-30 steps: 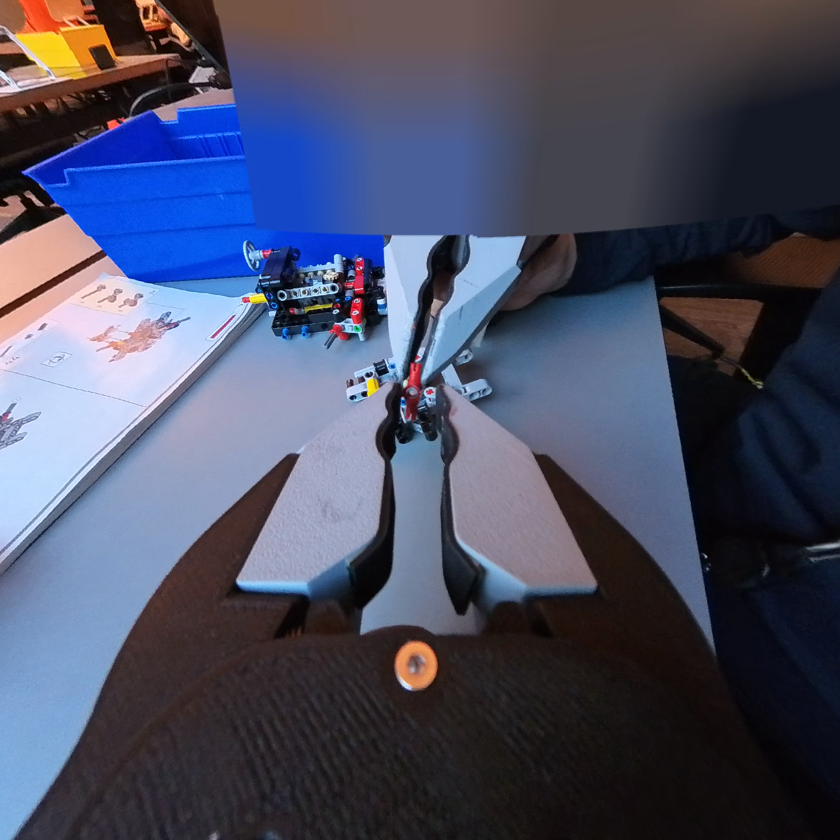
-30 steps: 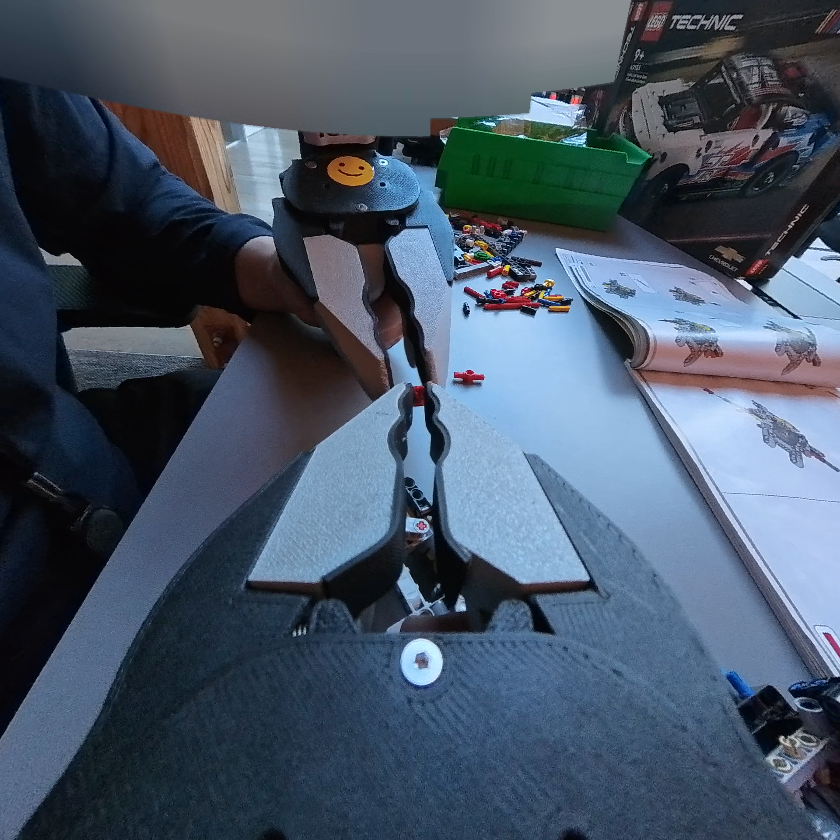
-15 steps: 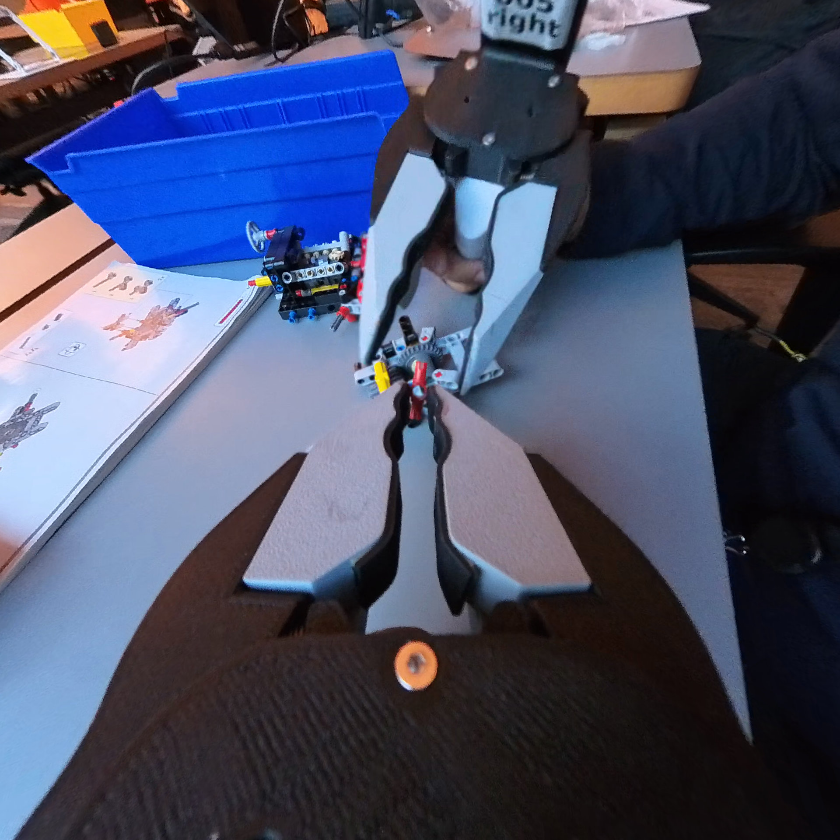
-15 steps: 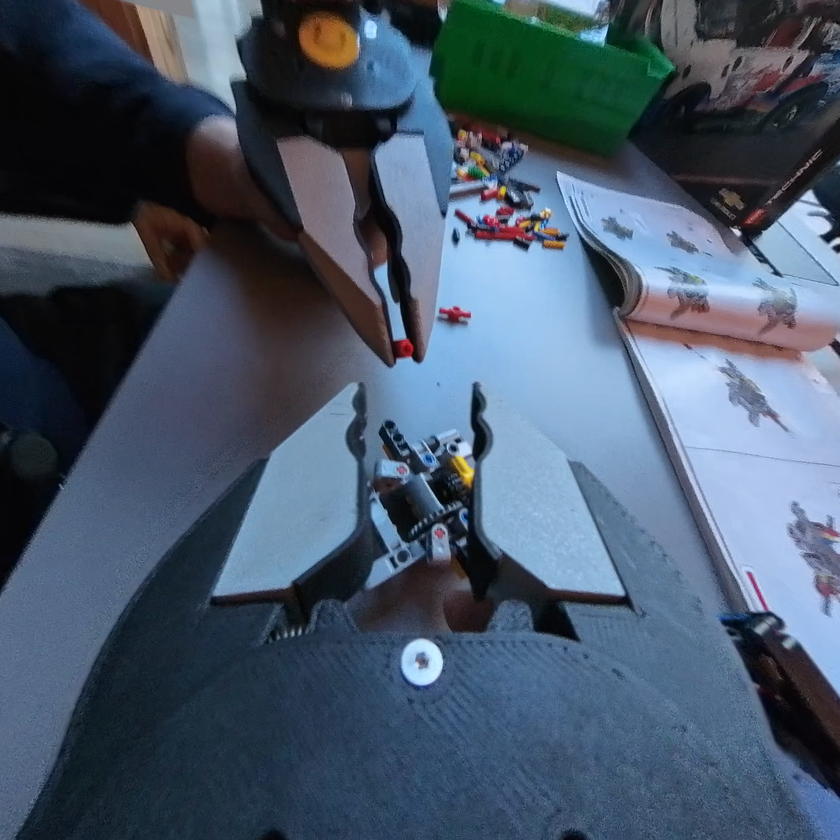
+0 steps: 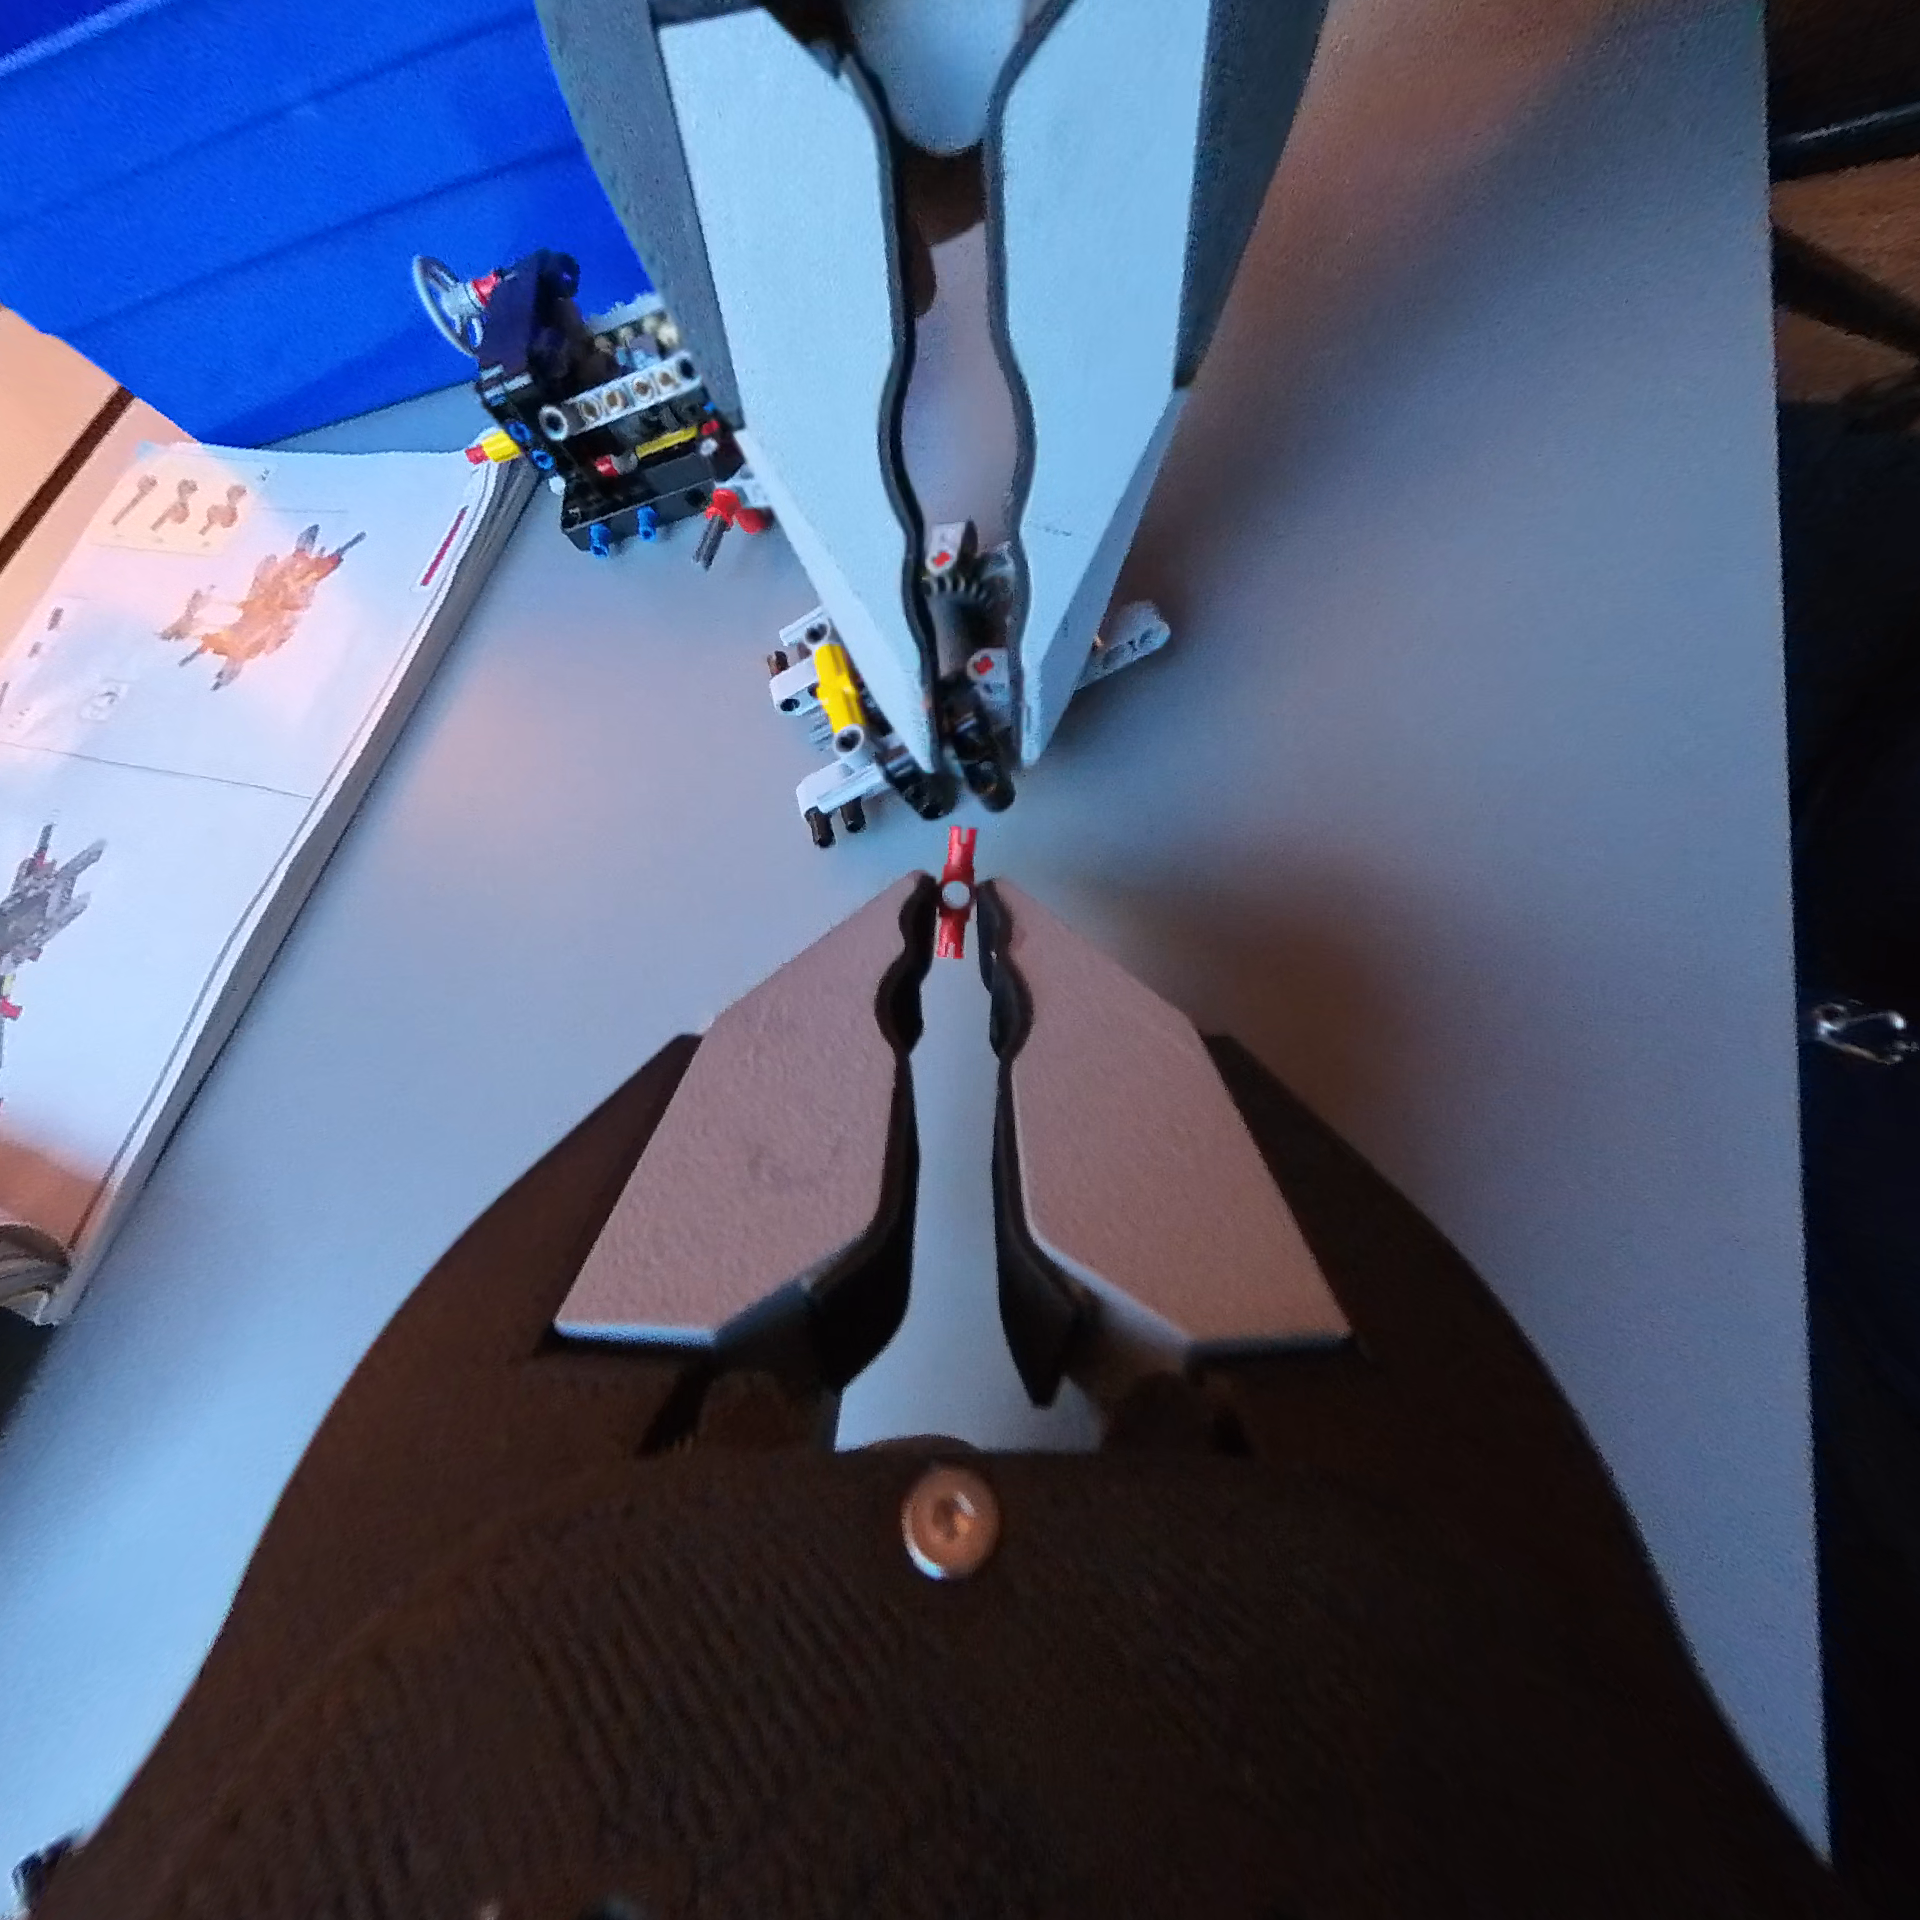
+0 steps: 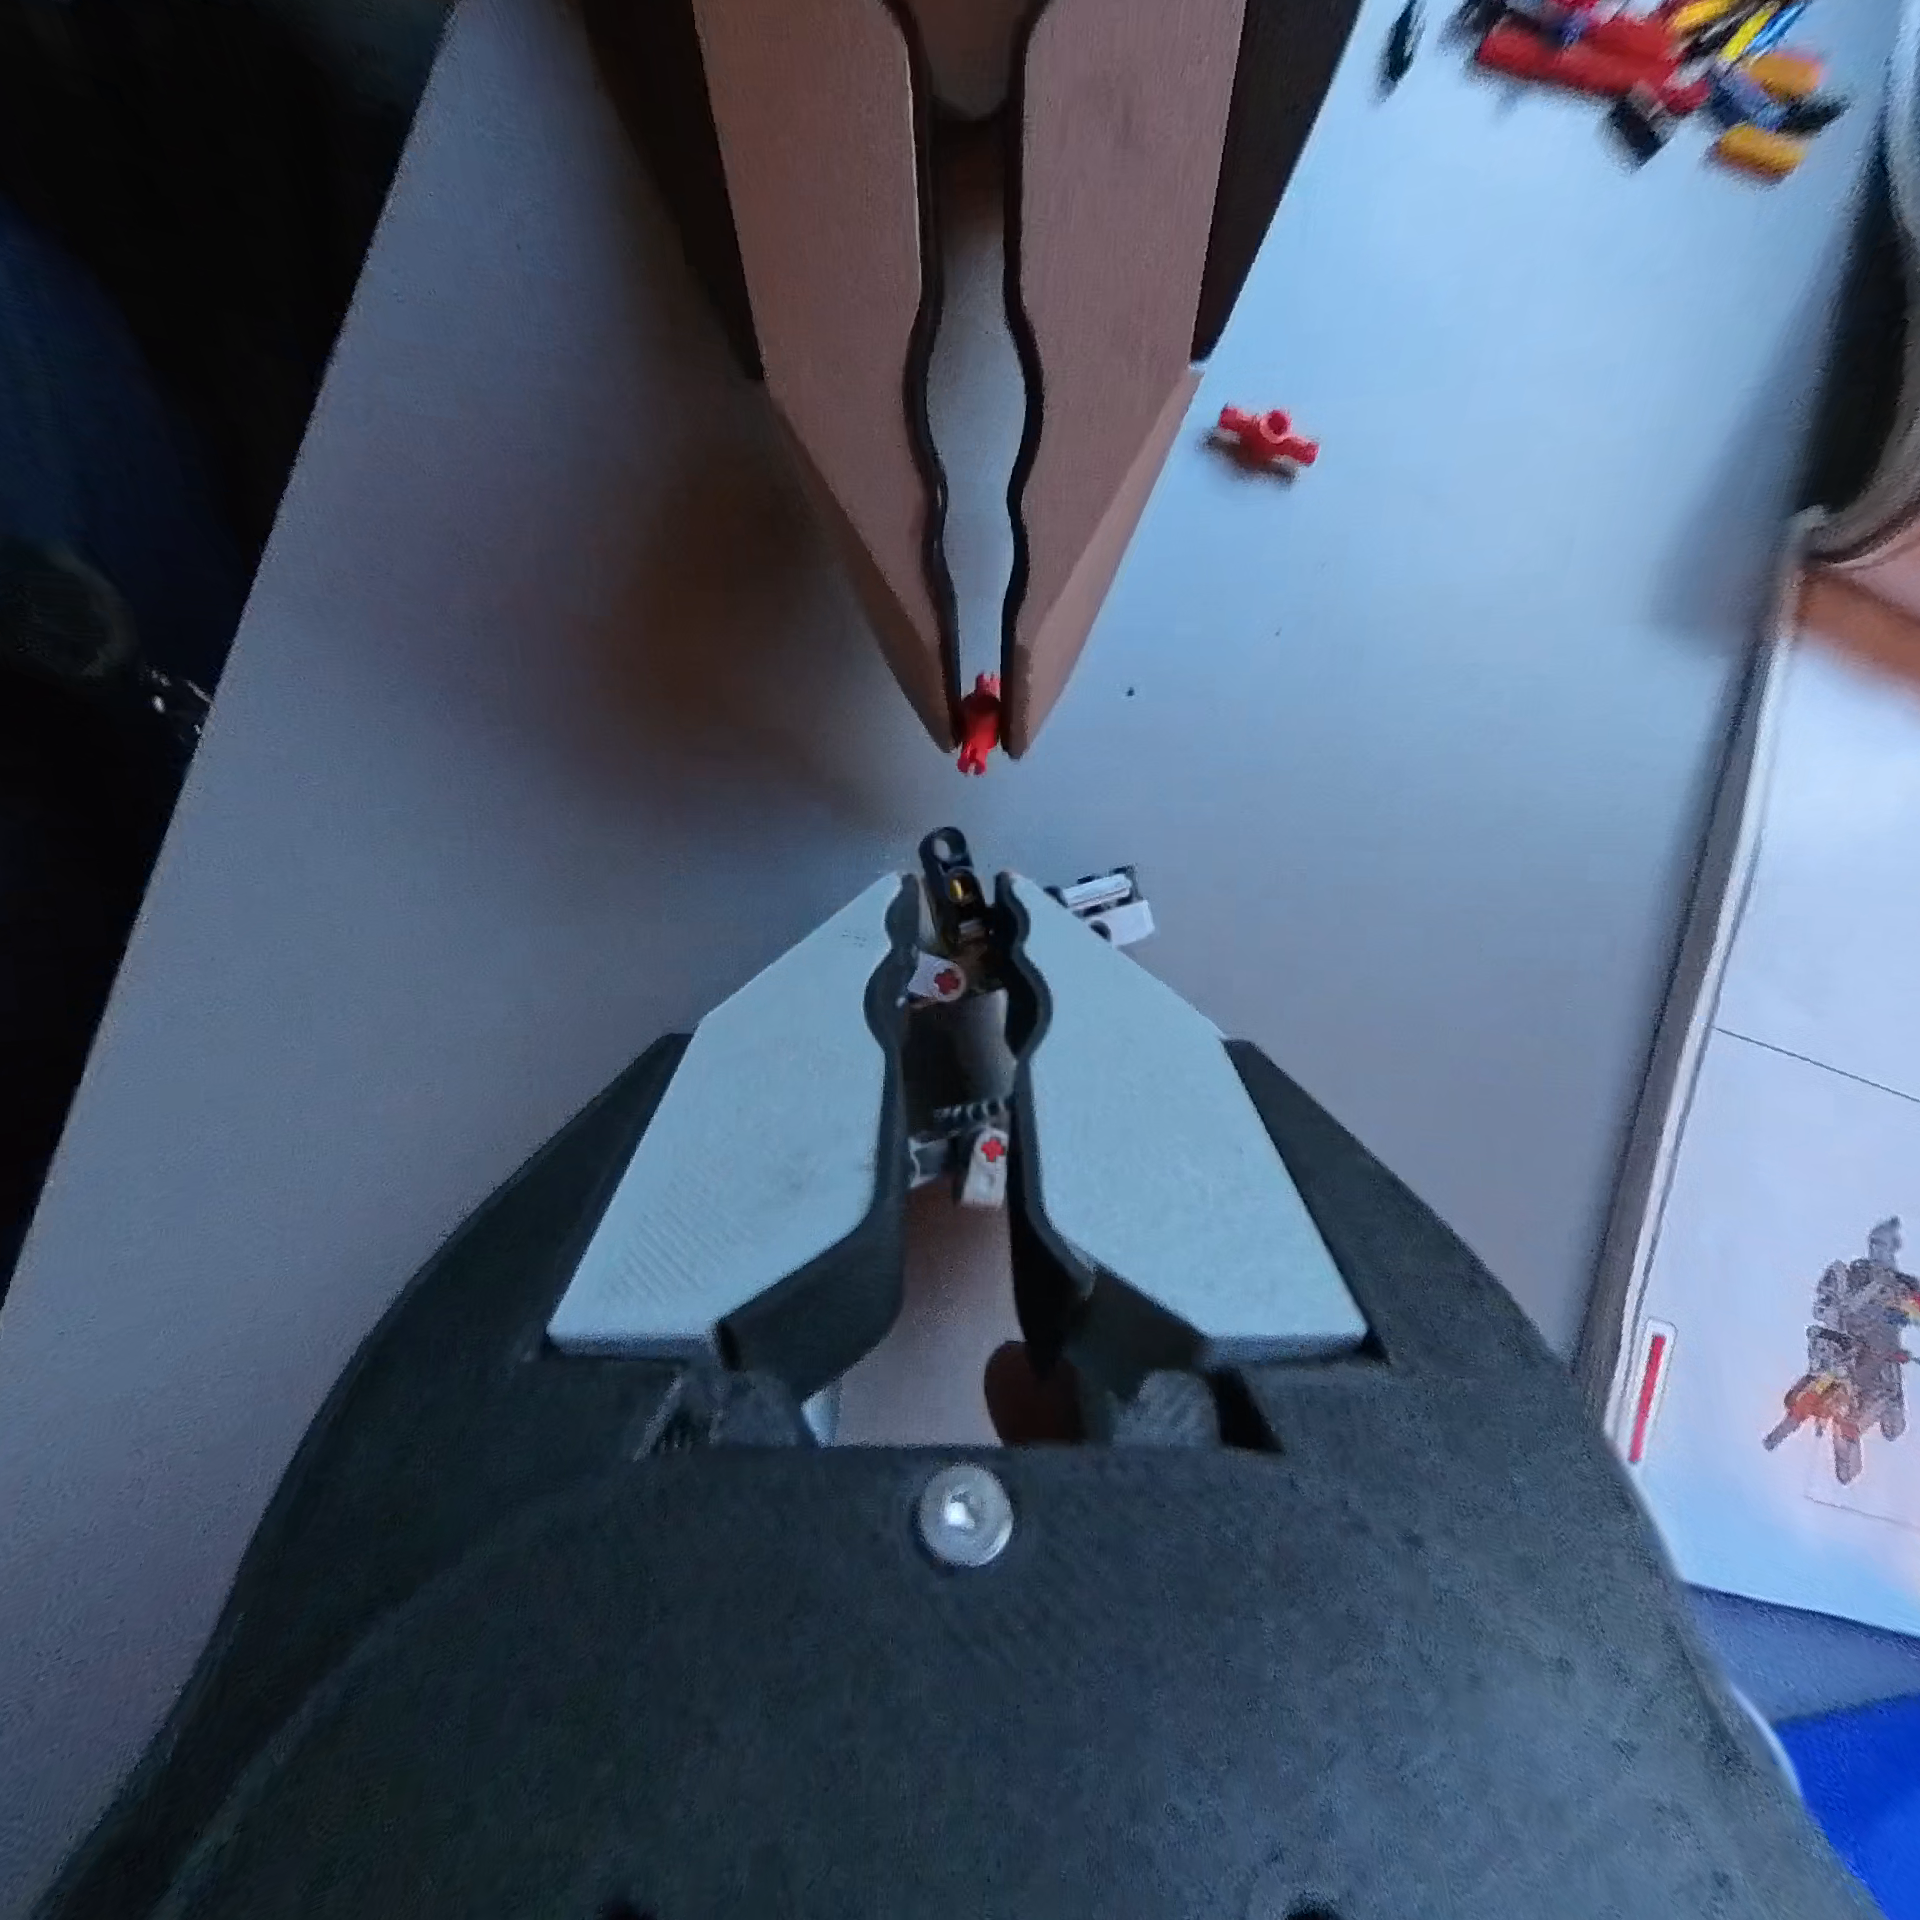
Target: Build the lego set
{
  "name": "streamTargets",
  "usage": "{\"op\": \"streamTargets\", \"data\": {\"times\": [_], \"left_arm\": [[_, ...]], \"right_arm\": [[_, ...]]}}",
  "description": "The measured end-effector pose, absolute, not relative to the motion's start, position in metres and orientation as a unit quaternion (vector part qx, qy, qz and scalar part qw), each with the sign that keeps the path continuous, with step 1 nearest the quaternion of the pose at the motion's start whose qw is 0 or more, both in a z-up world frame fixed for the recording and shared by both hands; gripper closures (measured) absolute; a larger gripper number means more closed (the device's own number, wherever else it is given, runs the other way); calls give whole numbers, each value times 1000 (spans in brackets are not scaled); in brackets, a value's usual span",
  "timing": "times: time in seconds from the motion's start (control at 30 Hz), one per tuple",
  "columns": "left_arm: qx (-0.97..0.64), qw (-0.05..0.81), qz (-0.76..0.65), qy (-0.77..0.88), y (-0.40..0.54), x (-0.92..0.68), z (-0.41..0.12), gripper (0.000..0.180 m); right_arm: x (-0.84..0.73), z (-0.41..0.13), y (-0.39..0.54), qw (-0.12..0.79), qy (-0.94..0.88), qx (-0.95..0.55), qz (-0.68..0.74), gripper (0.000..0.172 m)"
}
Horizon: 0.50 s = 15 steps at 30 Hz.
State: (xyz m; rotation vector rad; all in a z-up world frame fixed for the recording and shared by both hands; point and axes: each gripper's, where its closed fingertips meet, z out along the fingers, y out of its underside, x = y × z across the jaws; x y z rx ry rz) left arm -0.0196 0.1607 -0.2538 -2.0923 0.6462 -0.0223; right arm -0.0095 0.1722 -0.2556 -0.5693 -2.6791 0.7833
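Red pin (image 5: 957,896) pinched between left tongs (image 5: 957,891) tips.

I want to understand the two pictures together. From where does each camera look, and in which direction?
Left wrist view: sits on the left tongs, facing the right tongs over the grey table; own fingers pinch a red pin.
Right wrist view: sits on the right tongs, facing the left tongs; own fingers grip a small brick assembly.
Shared: both tongs, pin, assembly, table.

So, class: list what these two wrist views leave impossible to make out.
- Loose parts pile, right wrist view: blurred and cut by the top edge.
- Small grey assembly, left wrist view: its middle is hidden behind the right gripper's fingers.
- Instruction booklet: drawings too small.
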Motion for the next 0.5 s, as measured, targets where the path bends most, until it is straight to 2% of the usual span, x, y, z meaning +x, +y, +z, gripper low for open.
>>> {"op": "streamTargets", "data": {"times": [0.27,0.37,0.5], "left_arm": [[-851,466,-29,239,153,-30,-250,175],[-849,482,-39,212,155,-37,-243,175],[-846,481,-131,189,162,-40,-227,176]], "right_arm": [[-15,-264,166,84,-950,-186,237,167],[-26,-248,166,92,-923,-228,297,167],[-41,-197,176,101,-821,-308,470,167]]}}
